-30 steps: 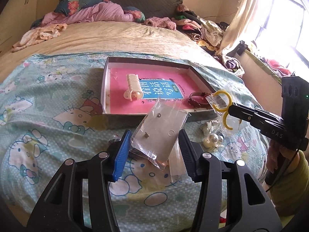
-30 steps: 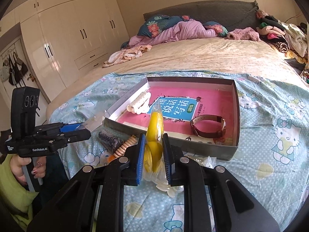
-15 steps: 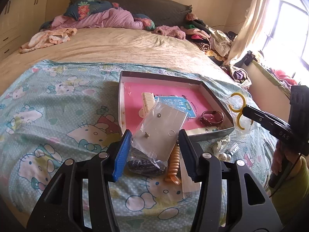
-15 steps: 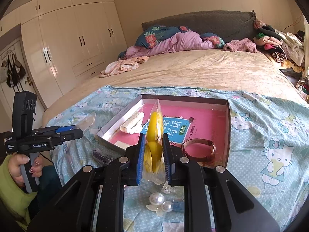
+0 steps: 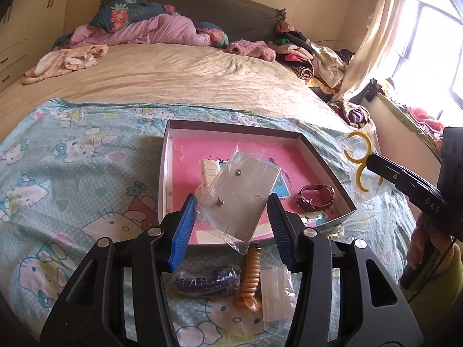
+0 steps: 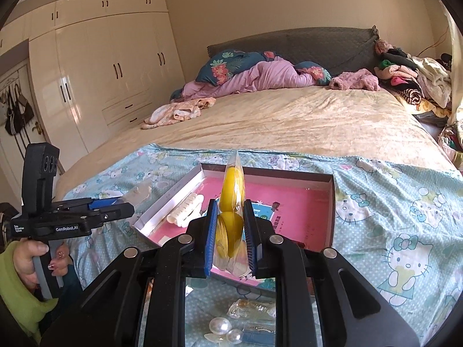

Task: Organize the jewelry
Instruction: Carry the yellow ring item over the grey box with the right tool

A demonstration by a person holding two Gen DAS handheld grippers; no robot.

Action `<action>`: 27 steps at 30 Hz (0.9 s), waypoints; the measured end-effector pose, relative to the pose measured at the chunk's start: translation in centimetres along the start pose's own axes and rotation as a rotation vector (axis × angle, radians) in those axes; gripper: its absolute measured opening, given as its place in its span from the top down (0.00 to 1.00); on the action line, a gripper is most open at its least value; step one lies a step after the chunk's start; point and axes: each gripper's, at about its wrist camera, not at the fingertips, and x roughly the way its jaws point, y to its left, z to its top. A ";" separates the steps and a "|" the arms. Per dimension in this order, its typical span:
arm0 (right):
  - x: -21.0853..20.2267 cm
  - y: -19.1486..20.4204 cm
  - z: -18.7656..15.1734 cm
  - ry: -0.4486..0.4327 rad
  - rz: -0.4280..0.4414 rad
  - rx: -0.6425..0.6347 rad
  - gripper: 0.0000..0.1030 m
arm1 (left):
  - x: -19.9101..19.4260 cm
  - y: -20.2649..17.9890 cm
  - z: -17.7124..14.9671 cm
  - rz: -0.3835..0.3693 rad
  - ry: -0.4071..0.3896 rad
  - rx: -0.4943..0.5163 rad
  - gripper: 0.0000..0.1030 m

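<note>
The left claw (image 5: 231, 217) pinches a light, slippery earring bag (image 5: 238, 193) by its stiff card, and the right claw (image 6: 230, 238) clamps a yellow hoop bag (image 6: 231, 202).

The shallow grey-walled box with a pink floor (image 5: 324, 159) is open from above, but a white ribbed hair clip (image 5: 209, 170) lies at its left and a brown strap watch (image 5: 316, 196) at its near right, leaving bare pink at the far side. Just in front of its near wall, a dark beaded string in a bag (image 5: 207, 280), an orange coiled band (image 5: 251, 274) and white pearls (image 6: 220, 326) clutter the cartoon-cat sheet (image 5: 72, 173). The sheet to the left of the box and the beige bedspread (image 6: 289, 121) beyond are free.
</note>
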 end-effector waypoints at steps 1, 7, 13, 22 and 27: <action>0.1 -0.1 0.1 -0.001 -0.004 0.002 0.83 | 0.2 -0.2 0.0 -0.003 0.001 0.000 0.59; 0.9 -0.7 0.6 0.005 -0.022 0.017 0.83 | 1.8 -1.1 0.3 -0.014 0.008 0.012 0.59; 1.5 -1.4 0.9 0.007 -0.044 0.025 0.83 | 3.5 -2.1 0.3 -0.019 0.034 0.035 0.59; 3.0 -2.2 1.1 0.020 -0.101 0.018 0.83 | 6.2 -3.2 -0.7 -0.020 0.083 0.072 0.59; 4.1 -2.2 0.8 0.037 -0.112 0.004 0.83 | 7.0 -3.3 -0.7 -0.011 0.096 0.087 0.59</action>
